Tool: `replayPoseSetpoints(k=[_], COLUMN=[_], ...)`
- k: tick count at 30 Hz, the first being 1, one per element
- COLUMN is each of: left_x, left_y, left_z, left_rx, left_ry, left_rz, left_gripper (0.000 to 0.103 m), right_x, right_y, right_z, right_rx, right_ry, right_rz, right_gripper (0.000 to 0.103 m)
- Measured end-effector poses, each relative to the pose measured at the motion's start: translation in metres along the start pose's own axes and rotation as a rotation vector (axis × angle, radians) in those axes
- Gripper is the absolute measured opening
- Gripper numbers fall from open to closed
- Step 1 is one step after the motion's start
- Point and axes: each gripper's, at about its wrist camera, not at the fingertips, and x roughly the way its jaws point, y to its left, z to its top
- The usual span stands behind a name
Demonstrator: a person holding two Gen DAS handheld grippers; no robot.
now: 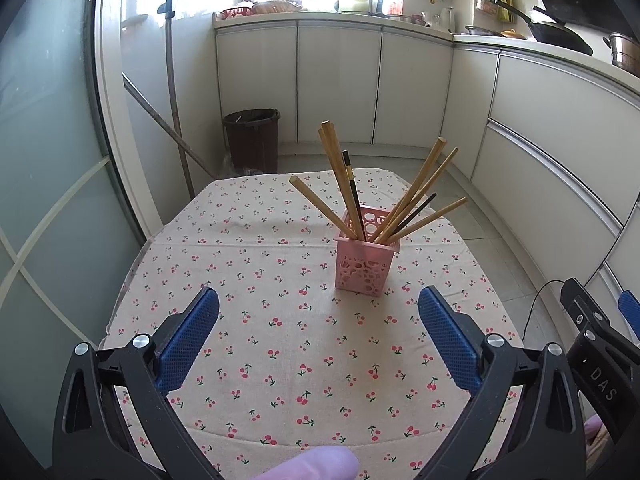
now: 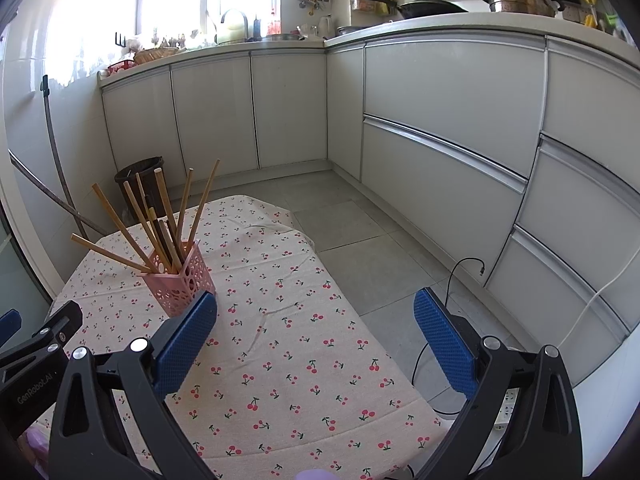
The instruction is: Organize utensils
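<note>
Pink and pierced with round holes, the utensil holder (image 1: 363,265) stands upright near the middle of the table, on the cherry-print tablecloth (image 1: 280,340). Several wooden chopsticks (image 1: 335,164) and a few dark ones (image 1: 352,192) lean fanned out inside it. No utensil lies loose on the cloth in either view, so the sorting looks essentially done; at most the sticks could be straightened. The left gripper (image 1: 319,312) hangs short of the holder, its blue pads spread wide and empty. The right gripper (image 2: 316,312) is likewise spread and holds nothing, with the holder just beyond its left pad (image 2: 184,340). White kitchen cabinets (image 1: 336,80) line the far walls.
</note>
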Motion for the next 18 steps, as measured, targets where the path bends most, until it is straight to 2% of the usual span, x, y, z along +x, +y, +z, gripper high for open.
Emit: replayPoseSetpoints(k=[6,13,18], left_x=[-0.003,-0.01,-0.007], left_y=[-0.003,-0.011,-0.009], left_z=[-0.002,-0.004,-0.003], left_rx=[0.009,0.062,0.052], left_ry=[-0.017,-0.062,-0.052], left_rz=[-0.004,-0.025,-0.026], left_gripper=[0.095,0.084,0.084], right_x=[0.002,0.004,0.006], right_y=[0.0,0.0,0.001], right_z=[-0.001,-0.003,-0.004], right_rx=[-0.006,-0.013,-0.017], right_ry=[0.005,0.012,0.017], right_rz=[-0.002,-0.008,-0.013], right_gripper=[0.096,0.096,0.096])
